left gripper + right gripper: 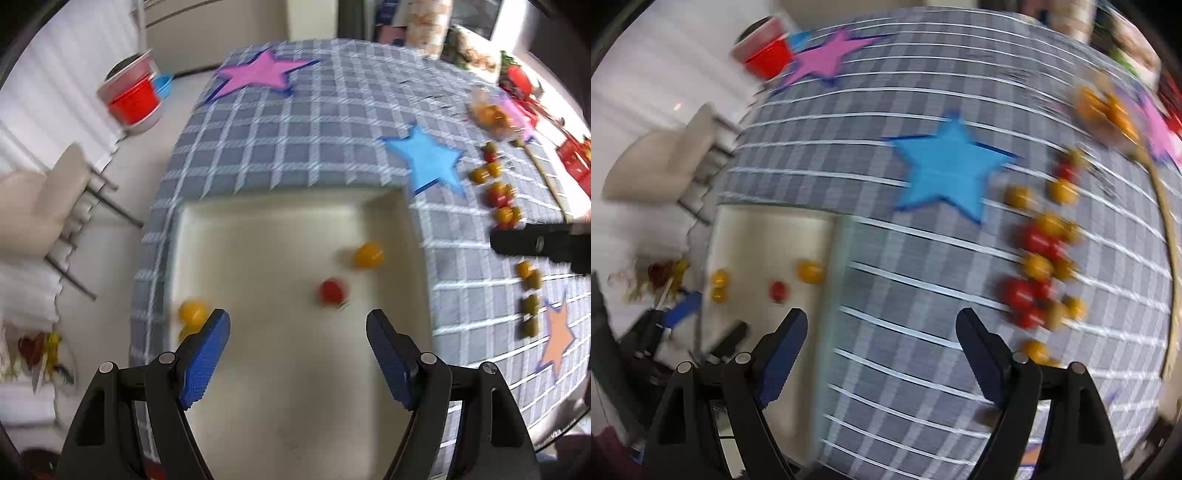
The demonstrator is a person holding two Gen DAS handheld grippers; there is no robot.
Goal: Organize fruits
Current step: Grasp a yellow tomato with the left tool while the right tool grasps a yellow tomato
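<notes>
A cream tray [258, 214] lies on the checked tablecloth. In it are a red tomato [332, 291], a yellow one [368, 254] and two yellow ones at its left wall [192, 312]. My left gripper [298, 354] is open and empty above the tray. My right gripper [882, 350] is open and empty above the cloth, right of the tray [768, 229]. A loose row of red and yellow tomatoes [1039, 258] lies to its right; it also shows in the left wrist view [498, 192]. The right gripper's body [539, 243] shows in the left wrist view.
A blue star [945, 170], a pink star [258, 72] and an orange star [557, 339] lie on the cloth. A clear bag of tomatoes [491, 114] is at the back right. A red bucket [135, 98] and a chair [48, 199] stand on the floor to the left.
</notes>
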